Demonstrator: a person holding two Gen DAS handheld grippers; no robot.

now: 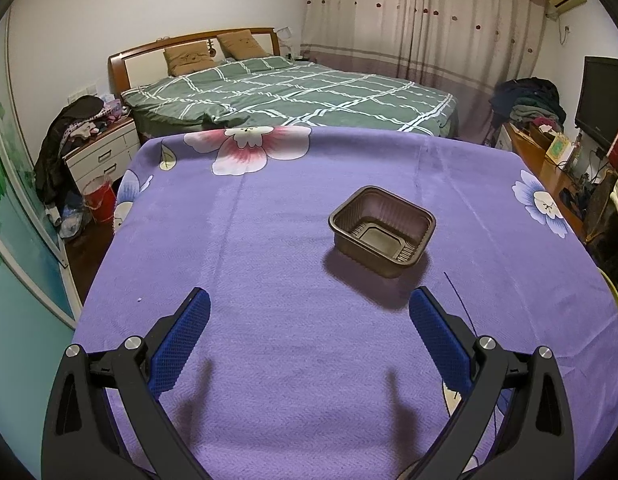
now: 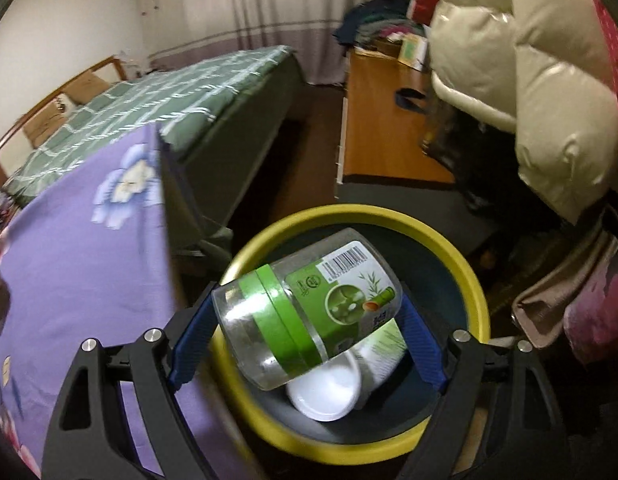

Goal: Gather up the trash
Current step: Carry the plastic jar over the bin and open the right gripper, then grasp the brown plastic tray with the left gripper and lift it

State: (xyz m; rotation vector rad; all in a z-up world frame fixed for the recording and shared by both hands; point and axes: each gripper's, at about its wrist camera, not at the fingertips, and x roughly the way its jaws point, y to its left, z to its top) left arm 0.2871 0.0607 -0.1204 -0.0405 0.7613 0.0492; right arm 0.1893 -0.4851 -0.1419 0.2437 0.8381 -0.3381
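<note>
Right wrist view: your right gripper point(image 2: 305, 312) clamps clear jar point(image 2: 309, 304) sideways over yellow bin point(image 2: 469, 276) beside table. Step: drop-off. Next: spread jaws. Left wrist view: your left gripper point(image 1: 309, 332) wide, empty; brown tray point(image 1: 383, 230) on purple cloth point(image 1: 229, 260) awaits pickup.

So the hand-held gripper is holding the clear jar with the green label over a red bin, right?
Not quite: the bin has a yellow rim, not red. The right wrist view shows the right hand-held gripper holding the clear jar with the green label over it.
</note>
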